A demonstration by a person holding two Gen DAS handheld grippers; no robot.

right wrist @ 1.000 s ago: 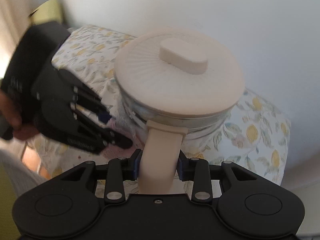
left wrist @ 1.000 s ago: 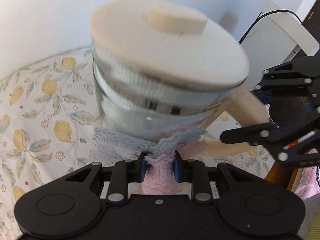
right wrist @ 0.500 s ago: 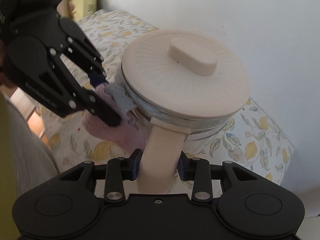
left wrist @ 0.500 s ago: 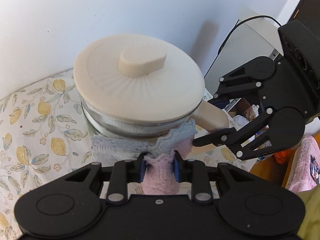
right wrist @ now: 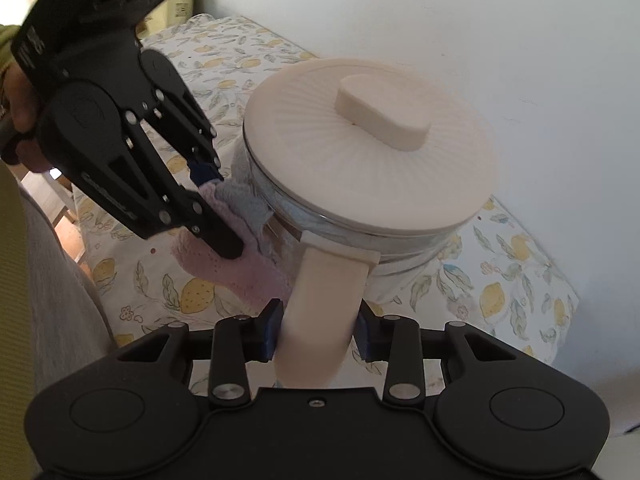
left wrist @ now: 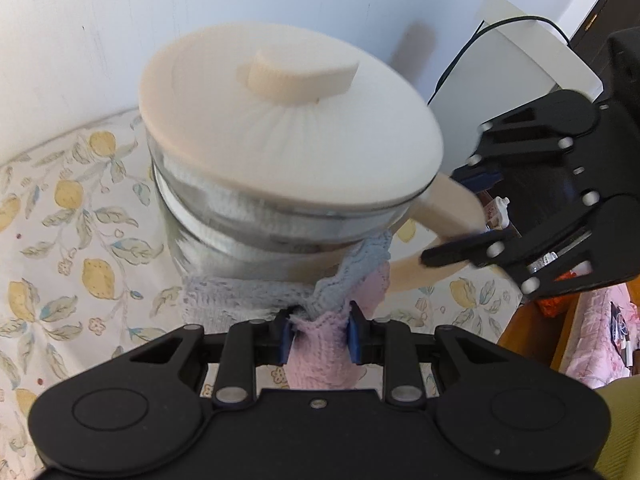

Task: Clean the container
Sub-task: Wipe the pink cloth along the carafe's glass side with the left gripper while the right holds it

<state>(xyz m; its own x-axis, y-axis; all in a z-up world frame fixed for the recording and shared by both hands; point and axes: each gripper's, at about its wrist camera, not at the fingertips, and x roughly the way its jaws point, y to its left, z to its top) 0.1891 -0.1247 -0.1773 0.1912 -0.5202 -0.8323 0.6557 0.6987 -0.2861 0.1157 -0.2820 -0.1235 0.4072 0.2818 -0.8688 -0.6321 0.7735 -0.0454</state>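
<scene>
A glass container (left wrist: 240,236) (right wrist: 400,248) with a cream ribbed lid (left wrist: 288,128) (right wrist: 372,148) and a cream handle (left wrist: 444,208) (right wrist: 328,304) stands tilted above the lemon-print tablecloth (left wrist: 60,240). My right gripper (right wrist: 318,336) (left wrist: 476,208) is shut on the handle. A pink and blue knitted cloth (left wrist: 332,312) (right wrist: 236,216) is clamped in my left gripper (left wrist: 318,338) (right wrist: 216,208), which is shut on it. The cloth's blue edge presses against the glass wall just under the lid, near the handle's root.
A white wall (right wrist: 400,8) runs close behind the container. The tablecloth (right wrist: 520,292) drops off at its right corner in the right wrist view. A white box with a black cable (left wrist: 512,36) stands beyond the table. A person's hand (right wrist: 20,112) holds the left gripper.
The container has tipped and shifted while the cloth slid along the glass wall toward the handle. Both grips have stayed shut.
</scene>
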